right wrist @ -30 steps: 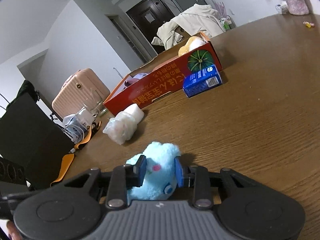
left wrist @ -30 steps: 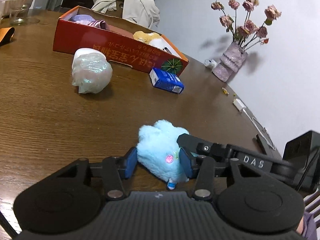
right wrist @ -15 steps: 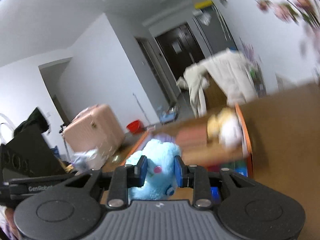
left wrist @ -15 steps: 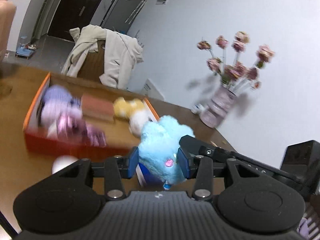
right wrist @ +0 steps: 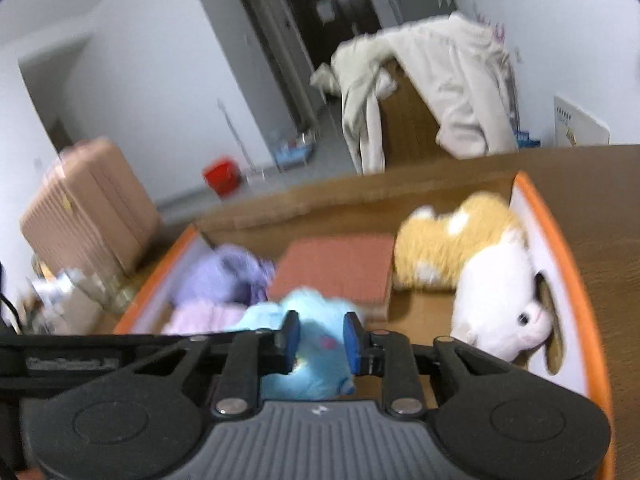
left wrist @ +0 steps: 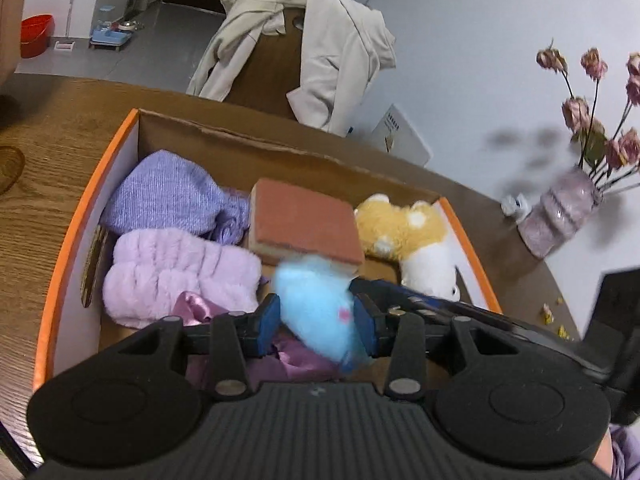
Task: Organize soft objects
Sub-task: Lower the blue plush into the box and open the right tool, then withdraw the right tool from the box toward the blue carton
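Observation:
A light blue plush toy [left wrist: 316, 304] hangs over the open orange box [left wrist: 68, 240], held from two sides. My left gripper [left wrist: 316, 322] is shut on it, its blue pads pressed into the fur. My right gripper [right wrist: 319, 338] also grips the blue plush [right wrist: 308, 308], and its jaws are closing further on it. Its black fingers [left wrist: 420, 304] reach in from the right in the left wrist view. In the box lie a purple knit cloth [left wrist: 172, 192], a pink fluffy cloth [left wrist: 176, 272], a brick-red sponge [left wrist: 304, 220] and a yellow-and-white plush dog [left wrist: 404, 228].
The box stands on a brown wooden table [left wrist: 36, 168]. Behind it is a chair draped with a beige jacket [left wrist: 320, 40]. A vase of dried roses [left wrist: 560, 216] stands at the right. A pink suitcase [right wrist: 88, 204] stands on the floor to the left.
Both grippers carried the blue plush off the table top and across to above the box, which now fills the view beneath it. The right jaws have narrowed on the plush.

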`<control>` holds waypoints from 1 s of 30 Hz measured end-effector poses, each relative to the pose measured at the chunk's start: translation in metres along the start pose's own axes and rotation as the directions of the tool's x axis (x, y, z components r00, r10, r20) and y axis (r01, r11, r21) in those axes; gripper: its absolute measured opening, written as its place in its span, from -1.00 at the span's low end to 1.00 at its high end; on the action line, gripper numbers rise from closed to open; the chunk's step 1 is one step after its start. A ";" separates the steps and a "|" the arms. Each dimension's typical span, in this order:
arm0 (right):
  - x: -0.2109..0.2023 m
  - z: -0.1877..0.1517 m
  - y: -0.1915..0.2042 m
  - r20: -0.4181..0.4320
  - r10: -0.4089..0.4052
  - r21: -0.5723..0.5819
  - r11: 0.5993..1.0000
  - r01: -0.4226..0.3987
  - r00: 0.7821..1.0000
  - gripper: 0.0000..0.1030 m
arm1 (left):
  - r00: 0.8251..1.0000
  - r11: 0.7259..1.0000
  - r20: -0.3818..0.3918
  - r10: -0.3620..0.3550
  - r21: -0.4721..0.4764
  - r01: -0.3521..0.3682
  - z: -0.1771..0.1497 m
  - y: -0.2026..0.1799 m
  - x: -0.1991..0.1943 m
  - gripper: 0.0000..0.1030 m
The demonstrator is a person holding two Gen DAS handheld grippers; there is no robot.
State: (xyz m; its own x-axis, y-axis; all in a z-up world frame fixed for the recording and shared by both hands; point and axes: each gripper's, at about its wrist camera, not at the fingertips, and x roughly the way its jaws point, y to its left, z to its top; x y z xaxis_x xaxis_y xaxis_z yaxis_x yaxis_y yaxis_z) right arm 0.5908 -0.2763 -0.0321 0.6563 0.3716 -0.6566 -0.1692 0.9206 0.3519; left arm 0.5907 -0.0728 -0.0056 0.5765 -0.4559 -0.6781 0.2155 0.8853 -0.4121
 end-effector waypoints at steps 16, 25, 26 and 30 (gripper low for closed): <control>-0.106 -0.008 0.024 0.149 -0.016 -0.129 0.991 0.036 0.989 -0.35 | 0.980 0.979 0.190 0.053 0.183 -0.089 -0.031 -0.046 -0.114 -0.02; -0.216 -0.046 0.058 0.252 0.019 -0.230 0.972 0.040 0.968 0.01 | 0.955 0.958 0.289 0.063 0.252 -0.139 -0.086 -0.080 -0.198 0.12; -0.226 -0.052 0.062 0.261 0.029 -0.237 0.971 0.035 0.965 0.05 | 0.952 0.956 0.300 0.063 0.257 -0.145 -0.094 -0.082 -0.205 0.16; -0.264 -0.082 0.077 0.307 0.057 -0.279 0.960 0.033 0.950 0.16 | 0.925 0.939 0.371 0.080 0.283 -0.195 -0.129 -0.094 -0.232 0.37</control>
State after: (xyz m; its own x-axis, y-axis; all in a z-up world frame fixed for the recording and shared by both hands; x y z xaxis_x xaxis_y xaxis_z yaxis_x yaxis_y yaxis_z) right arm 0.3446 -0.2935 0.1136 0.8398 0.3685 -0.3988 -0.3457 0.9292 0.1305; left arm 0.3350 -0.0619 0.1123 0.8432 -0.3172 -0.4341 0.3134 0.9460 -0.0824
